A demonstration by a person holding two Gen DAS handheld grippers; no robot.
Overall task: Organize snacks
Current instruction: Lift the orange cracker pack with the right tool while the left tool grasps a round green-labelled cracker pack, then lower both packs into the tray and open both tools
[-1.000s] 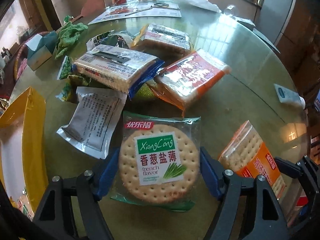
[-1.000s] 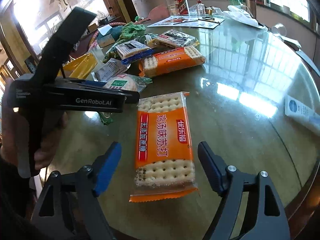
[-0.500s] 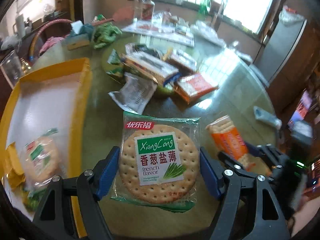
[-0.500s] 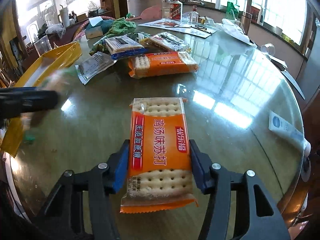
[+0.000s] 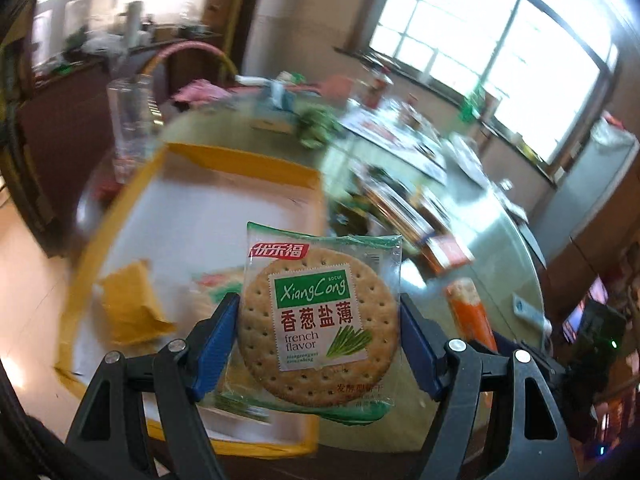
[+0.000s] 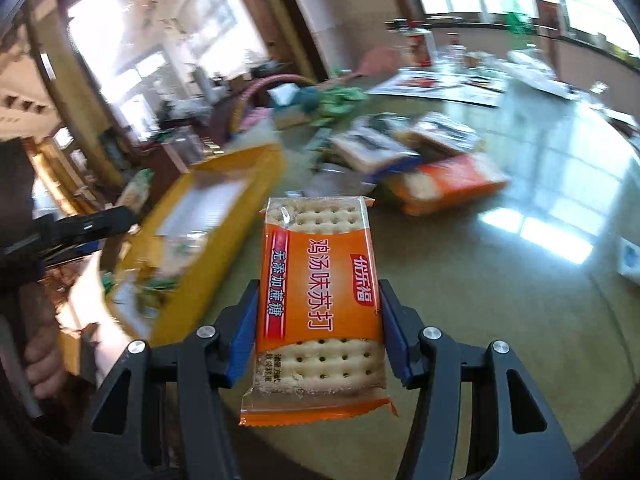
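Now both tools grip packets lifted off the table: left tool (image 5: 320, 334) round cracker pack (image 5: 320, 322), right tool (image 6: 318, 328) orange soda-cracker pack (image 6: 318, 308).

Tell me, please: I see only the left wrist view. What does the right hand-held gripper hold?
Observer: The right hand-held gripper holds an orange rectangular plastic packet of soda crackers; its jaws have just closed, blue pads pressing both long sides.
Operator: Does a similar packet remain on the table?
Observer: Yes, a second orange cracker packet lies on the glossy green round table, next to the pile of wrapped snacks.
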